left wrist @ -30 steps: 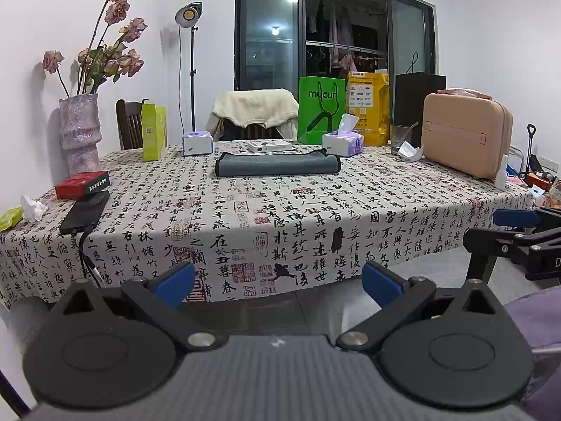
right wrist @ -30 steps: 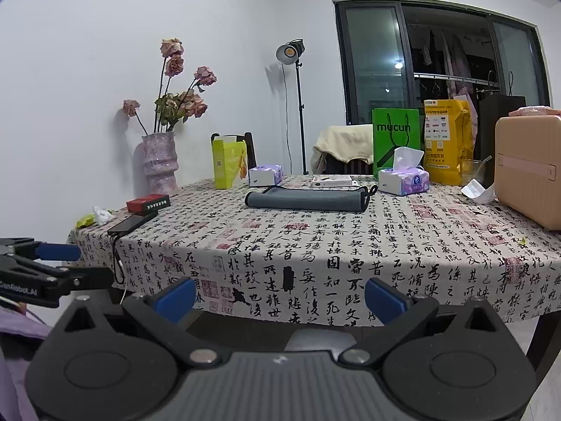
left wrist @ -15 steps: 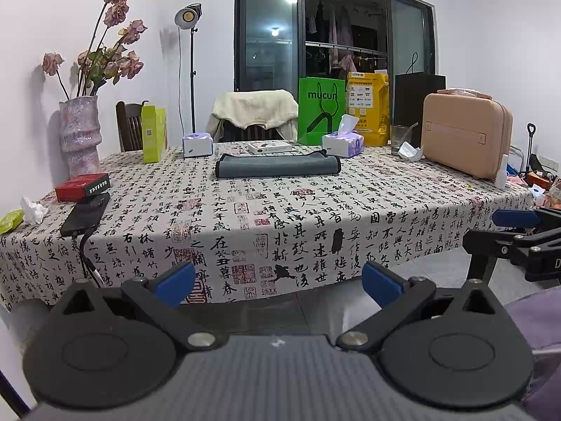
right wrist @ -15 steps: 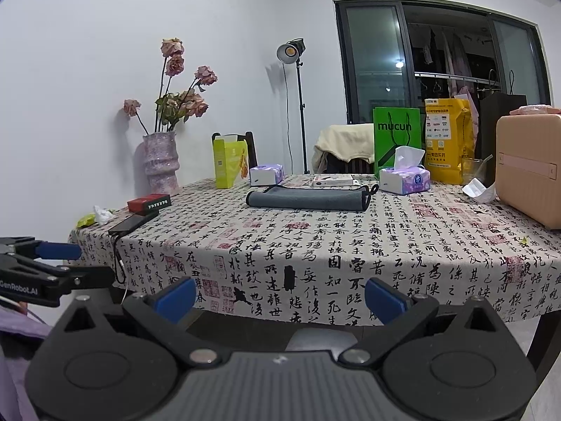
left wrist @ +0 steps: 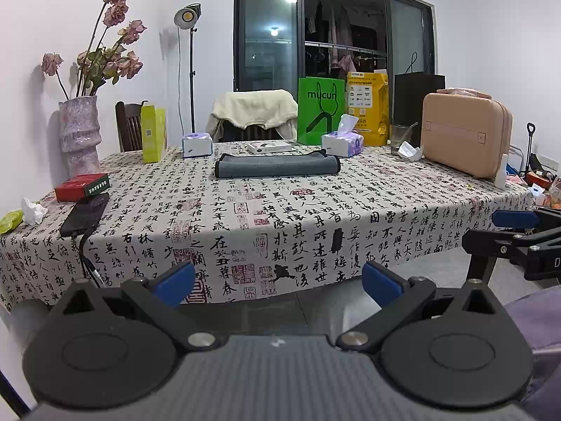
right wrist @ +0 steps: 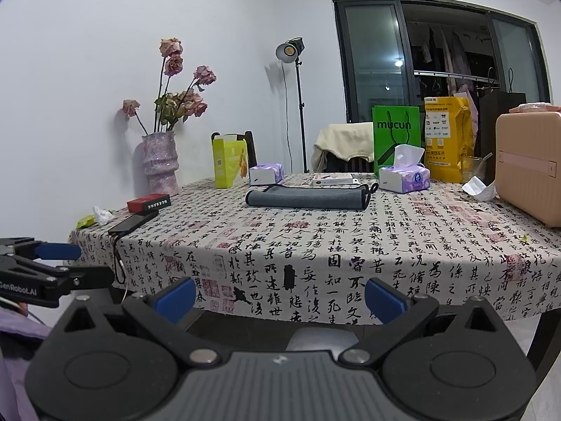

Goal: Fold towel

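Observation:
A grey towel (left wrist: 277, 166) lies folded flat in a long strip at the far middle of the table; it also shows in the right wrist view (right wrist: 306, 198). My left gripper (left wrist: 278, 284) is open and empty, held below and in front of the table's near edge. My right gripper (right wrist: 280, 296) is open and empty, also off the near edge. Each gripper shows at the edge of the other's view, the right one (left wrist: 515, 231) and the left one (right wrist: 42, 263).
The table (left wrist: 315, 217) has a calligraphy-print cloth. On it stand a vase of dried roses (left wrist: 79, 133), a red box (left wrist: 82, 186), a black phone (left wrist: 84, 214), tissue boxes (left wrist: 342, 142), a green bag (left wrist: 320, 110) and a pink case (left wrist: 464, 133).
Both grippers have drifted slightly, so the table sits a little lower in the views. The towel has not moved.

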